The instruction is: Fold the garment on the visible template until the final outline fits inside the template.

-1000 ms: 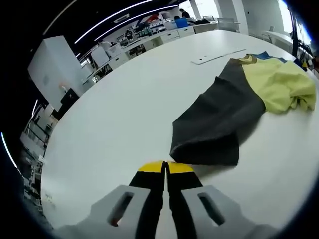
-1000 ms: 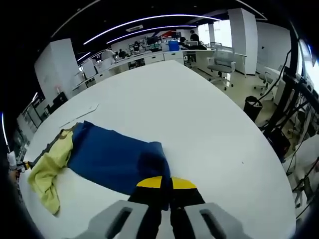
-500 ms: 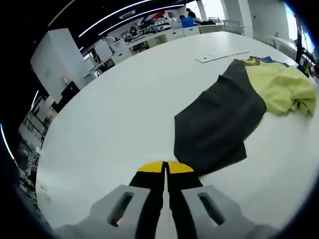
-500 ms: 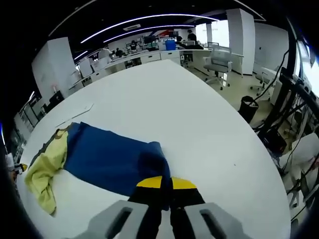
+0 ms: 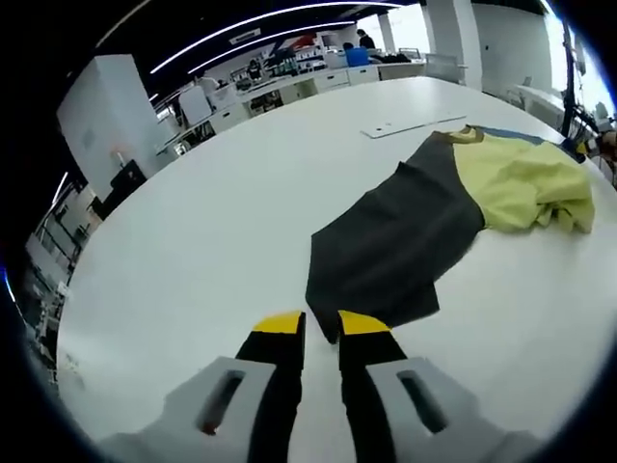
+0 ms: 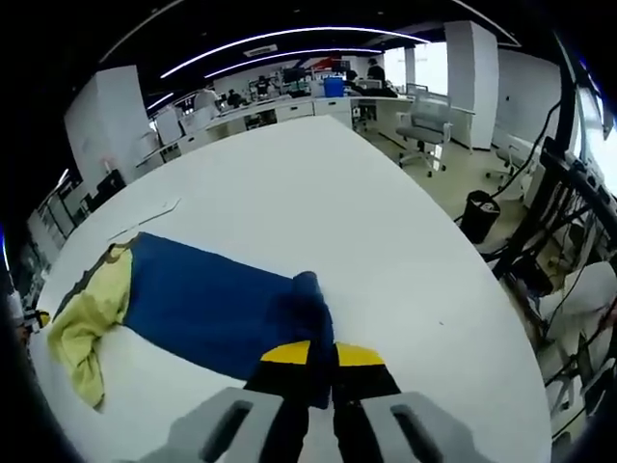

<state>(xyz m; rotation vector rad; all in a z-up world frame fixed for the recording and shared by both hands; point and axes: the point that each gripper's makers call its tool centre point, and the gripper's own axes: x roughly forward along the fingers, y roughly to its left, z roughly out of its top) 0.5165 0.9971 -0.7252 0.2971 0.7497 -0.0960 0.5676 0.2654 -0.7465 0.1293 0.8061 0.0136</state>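
Note:
A garment lies spread on the white table [image 5: 193, 241]. It has a dark grey sleeve [image 5: 395, 241], a yellow-green bunched body [image 5: 525, 178] and a blue sleeve [image 6: 207, 304]. My left gripper [image 5: 320, 324] is open, and the grey sleeve's near corner lies flat between its yellow tips. My right gripper [image 6: 322, 354] is shut on the blue sleeve's rolled end. The yellow-green body [image 6: 87, 313] lies at the far left of the right gripper view. A flat white strip [image 5: 410, 125] rests on the table beyond the collar; it appears again as the strip [image 6: 145, 222] in the right gripper view.
The table's rounded edge [image 6: 482, 318] curves close to my right gripper. Past that edge are an office chair [image 6: 424, 121], a black bin [image 6: 479, 207] and cables on the floor. Desks and white cabinets [image 5: 106, 125] line the far side of the room.
My left gripper has opened; the grey sleeve's corner now lies between its tips. My right gripper has stayed shut on the blue sleeve.

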